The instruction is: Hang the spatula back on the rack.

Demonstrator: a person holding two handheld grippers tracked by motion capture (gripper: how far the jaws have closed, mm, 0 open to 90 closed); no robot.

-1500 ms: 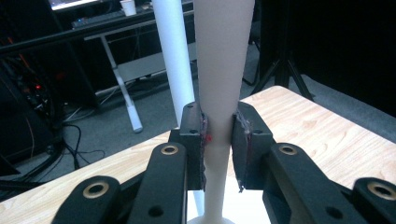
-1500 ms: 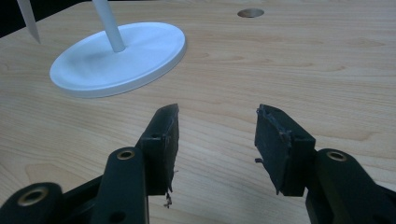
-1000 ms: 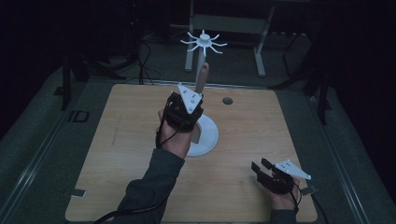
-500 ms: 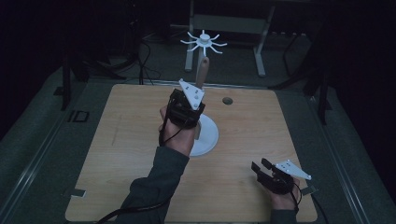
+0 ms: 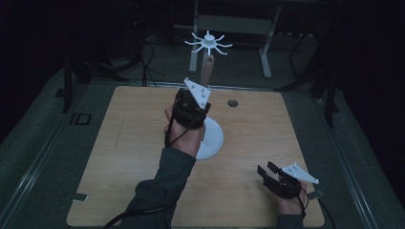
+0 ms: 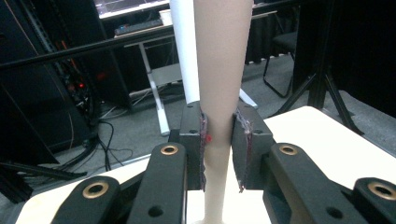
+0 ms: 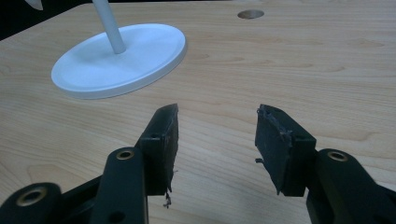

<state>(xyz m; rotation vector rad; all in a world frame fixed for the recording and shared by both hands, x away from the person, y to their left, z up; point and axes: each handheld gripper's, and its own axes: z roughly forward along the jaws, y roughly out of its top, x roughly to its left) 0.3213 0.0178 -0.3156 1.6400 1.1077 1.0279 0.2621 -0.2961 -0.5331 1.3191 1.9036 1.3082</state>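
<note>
Slightly higher than a second ago, the left gripper is clamping its jaws on the tan cone beside the white stand at mid-counter; lifting straight is avoiding the pole. Right gripper is resting open, empty.

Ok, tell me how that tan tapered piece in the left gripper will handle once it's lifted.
The tan tapered piece looks rigid: it stands straight between the left gripper pads with no bend. Its smooth, narrowing surface could let it slip downward through the grip. Set down alone, it would probably tip easily, being tall and slim beside the white pole.
</note>
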